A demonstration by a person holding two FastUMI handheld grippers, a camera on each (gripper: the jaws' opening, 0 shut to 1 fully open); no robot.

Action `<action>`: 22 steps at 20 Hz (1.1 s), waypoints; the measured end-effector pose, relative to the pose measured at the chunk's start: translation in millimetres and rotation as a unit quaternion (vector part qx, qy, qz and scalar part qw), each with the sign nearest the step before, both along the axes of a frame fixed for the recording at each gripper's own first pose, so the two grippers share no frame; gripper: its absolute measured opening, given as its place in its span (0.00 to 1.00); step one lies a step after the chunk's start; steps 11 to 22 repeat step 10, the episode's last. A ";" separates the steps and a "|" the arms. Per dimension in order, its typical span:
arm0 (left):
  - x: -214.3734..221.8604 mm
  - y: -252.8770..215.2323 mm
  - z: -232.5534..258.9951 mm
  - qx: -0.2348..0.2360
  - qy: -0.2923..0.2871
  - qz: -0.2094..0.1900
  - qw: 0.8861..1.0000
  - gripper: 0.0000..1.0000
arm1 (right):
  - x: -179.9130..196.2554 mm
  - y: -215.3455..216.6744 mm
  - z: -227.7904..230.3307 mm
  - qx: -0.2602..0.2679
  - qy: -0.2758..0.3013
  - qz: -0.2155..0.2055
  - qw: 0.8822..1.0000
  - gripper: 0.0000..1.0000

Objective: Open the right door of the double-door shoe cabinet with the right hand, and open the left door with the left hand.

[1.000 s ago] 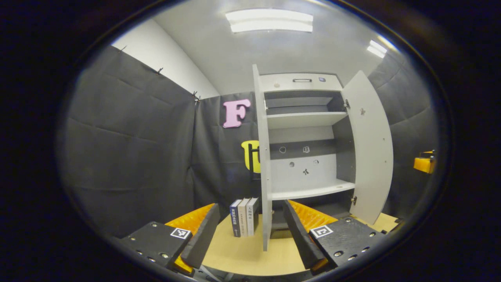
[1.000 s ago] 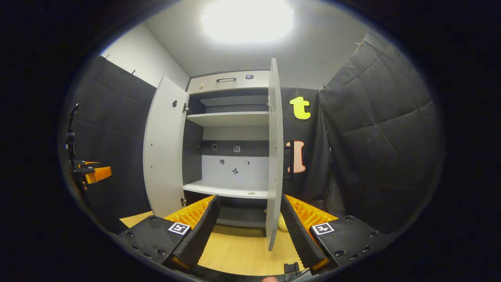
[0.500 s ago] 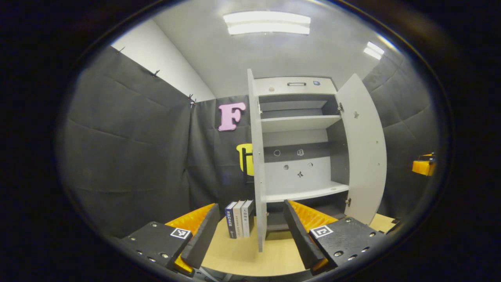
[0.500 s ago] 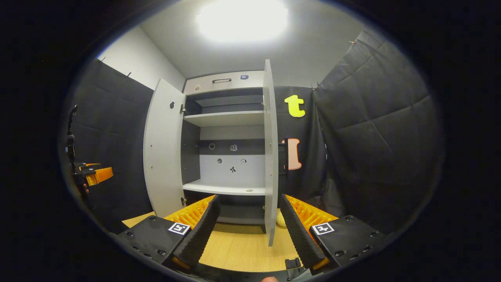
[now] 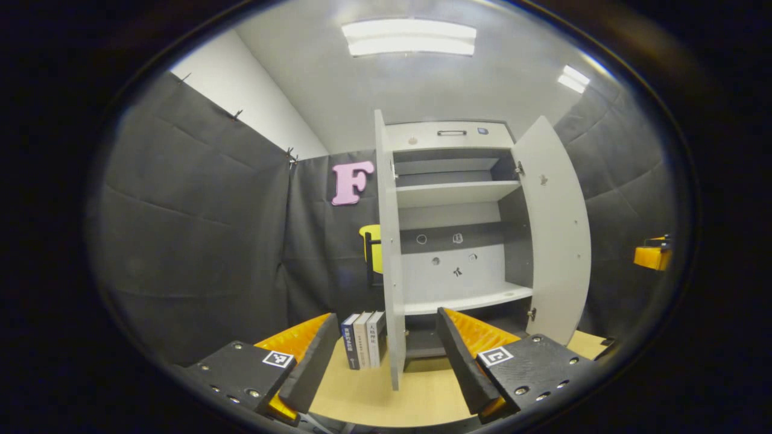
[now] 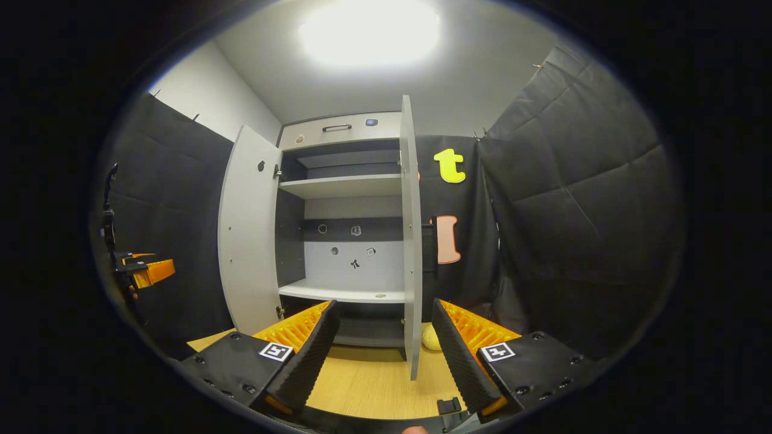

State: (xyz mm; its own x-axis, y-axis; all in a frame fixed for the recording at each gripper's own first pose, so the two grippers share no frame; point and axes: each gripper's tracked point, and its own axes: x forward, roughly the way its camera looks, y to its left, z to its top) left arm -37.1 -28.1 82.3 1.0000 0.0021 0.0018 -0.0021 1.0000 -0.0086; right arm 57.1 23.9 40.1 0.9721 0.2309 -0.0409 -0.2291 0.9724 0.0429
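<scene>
Standing open on both sides: pale grey double-door shoe cabinet (image 5: 458, 211) at the far edge of the light wooden tabletop (image 5: 416, 395), shelves bare.

Progress, judged: both openings look done; nothing of the task seems left beyond drawing the hands clear.

Left door (image 5: 386, 253): swung out edge-on, its dark bar handle (image 5: 368, 259) facing the booth wall.
Right door (image 6: 411, 241): likewise swung out edge-on.

Left gripper (image 5: 386, 355): jaws wide, holding nothing, apart from the left door's lower edge.
Right gripper (image 6: 386, 352): jaws wide, empty, apart from the right door.

Left gripper view adds: three upright books (image 5: 362, 340) on the tabletop just beside the cabinet's left side.
Right gripper view adds: a small pale yellow rounded object (image 6: 430, 339) on the tabletop behind the right door; identity unclear.
</scene>
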 end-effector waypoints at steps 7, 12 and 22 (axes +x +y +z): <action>0.6 -0.1 -1.7 0.001 0.004 -0.001 1.000 0.95 | 0.7 -1.5 1.1 -0.004 -0.001 -0.005 1.000 0.97; -1.2 1.0 -0.6 0.000 0.003 -0.001 1.000 0.95 | 2.1 -1.3 2.4 -0.005 -0.005 -0.004 1.000 0.96; -1.2 1.0 -0.6 0.000 0.003 -0.001 1.000 0.95 | 2.1 -1.3 2.4 -0.005 -0.005 -0.004 1.000 0.96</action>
